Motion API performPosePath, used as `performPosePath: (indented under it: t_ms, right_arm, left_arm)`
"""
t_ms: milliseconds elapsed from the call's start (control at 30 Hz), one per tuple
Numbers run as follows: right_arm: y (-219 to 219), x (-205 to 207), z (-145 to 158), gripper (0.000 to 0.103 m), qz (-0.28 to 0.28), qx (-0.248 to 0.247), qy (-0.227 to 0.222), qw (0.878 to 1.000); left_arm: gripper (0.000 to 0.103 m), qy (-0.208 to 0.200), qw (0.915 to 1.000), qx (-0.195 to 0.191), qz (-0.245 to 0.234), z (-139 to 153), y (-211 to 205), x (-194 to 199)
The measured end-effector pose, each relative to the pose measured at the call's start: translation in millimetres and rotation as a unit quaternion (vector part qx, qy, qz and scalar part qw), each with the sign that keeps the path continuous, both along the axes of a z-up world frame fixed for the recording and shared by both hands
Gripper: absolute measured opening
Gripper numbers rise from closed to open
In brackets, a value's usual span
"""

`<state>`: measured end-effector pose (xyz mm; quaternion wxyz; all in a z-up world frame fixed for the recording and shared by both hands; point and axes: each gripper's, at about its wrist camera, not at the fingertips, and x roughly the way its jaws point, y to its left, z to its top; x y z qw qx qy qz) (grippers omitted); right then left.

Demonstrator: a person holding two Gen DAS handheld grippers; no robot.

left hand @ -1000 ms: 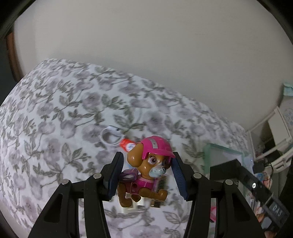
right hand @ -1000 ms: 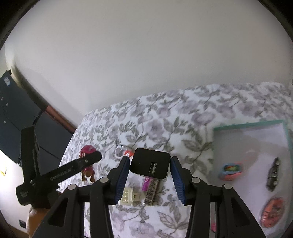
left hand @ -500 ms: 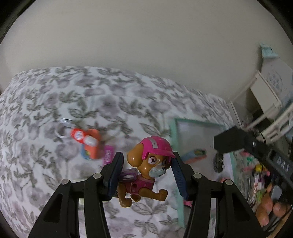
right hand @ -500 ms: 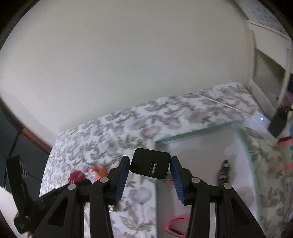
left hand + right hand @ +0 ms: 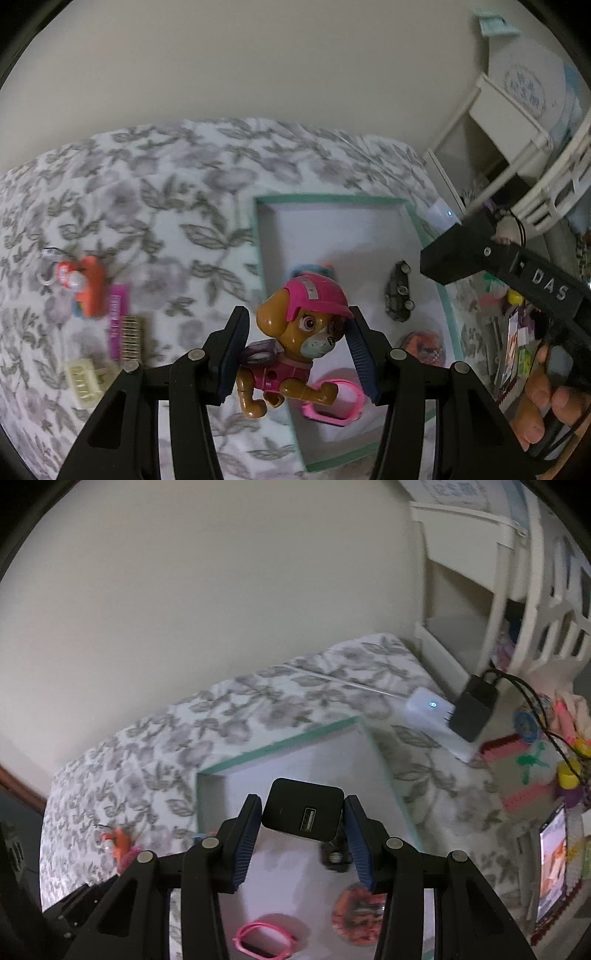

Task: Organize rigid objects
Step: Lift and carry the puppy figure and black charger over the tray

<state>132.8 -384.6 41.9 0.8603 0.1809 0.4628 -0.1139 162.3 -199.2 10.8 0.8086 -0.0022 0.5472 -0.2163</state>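
The left hand-held gripper [image 5: 295,354] pinches a toy puppy figure [image 5: 295,343] with a pink helmet between its blue pads, held in the air above the near left edge of a shallow white tray with a mint-green rim [image 5: 328,199]. The right hand-held gripper [image 5: 301,834] clamps a black USB charger block [image 5: 303,808] by its sides, port facing the camera, over the same tray [image 5: 277,746]. The tray lies on a bed covered in a grey floral sheet [image 5: 147,192]. Inside it sit a dark toy car [image 5: 399,291], a round orange disc [image 5: 424,343], a pink ring-shaped band [image 5: 332,402] and a small blue-and-orange item [image 5: 314,269] partly hidden behind the puppy's helmet. On the sheet to the tray's left lie an orange toy with a keyring [image 5: 85,284], a pink strip [image 5: 118,321], a small comb-like piece [image 5: 133,336] and a cream plastic clip [image 5: 85,380]. In the left wrist view the right hand-held gripper's body crosses the right side, with fingers [image 5: 546,402] of a person's hand wrapped on its handle. A white power strip [image 5: 436,716] holding a black plug lies beyond the tray
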Motion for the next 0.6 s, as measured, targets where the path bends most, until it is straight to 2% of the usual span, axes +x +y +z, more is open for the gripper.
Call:
performPosePath:
  t_ms: [267,467,600]
  right_arm:
    - [-26.5,-5.4,-14.0,0.048,-0.021,-0.010,0.021,1.000]
    - [-31.7,-3.8,-25.9,0.048,-0.019,-0.017,0.039,0.999]
    - [-32.4,-1.1,-32.9,0.048,-0.016,-0.019,0.049,0.999]
  left_arm:
    - [0.055,0.023,0.9997,0.008,-0.003,-30.3,-20.8,6.3]
    - [0.055,0.032,0.9994,-0.015,0.006,-46.8,-21.8,17.3]
    - [0.055,0.030,0.9994,-0.017,0.010,-52.5,-22.7,20.9]
